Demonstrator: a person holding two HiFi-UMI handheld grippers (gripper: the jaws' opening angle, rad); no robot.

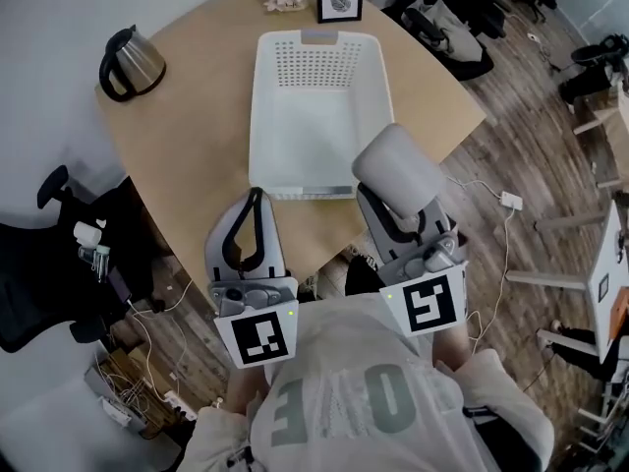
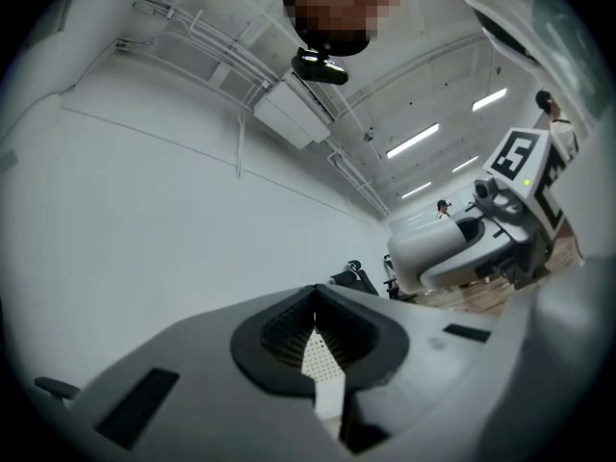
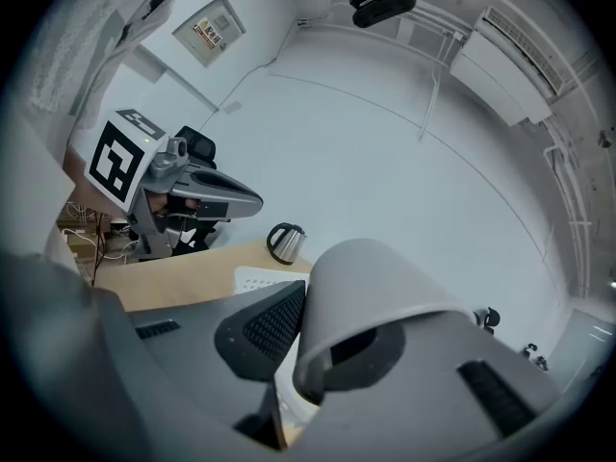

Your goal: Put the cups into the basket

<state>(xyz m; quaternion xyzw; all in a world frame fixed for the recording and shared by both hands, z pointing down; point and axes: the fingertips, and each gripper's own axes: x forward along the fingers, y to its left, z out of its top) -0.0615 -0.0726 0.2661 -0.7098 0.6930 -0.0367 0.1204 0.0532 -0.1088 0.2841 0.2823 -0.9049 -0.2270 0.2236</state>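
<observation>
The right tongs (image 3: 322, 340) clamp a grey cup (image 3: 375, 287); the left tongs (image 1: 256, 200), pressed together, sit alongside, with the basket (image 1: 257, 96) just ahead.

Ceiling strip lights (image 2: 414, 141) are lighting my room evenly; colours are looking washed out, and both gripper views are bending and darkening at their edges.
</observation>
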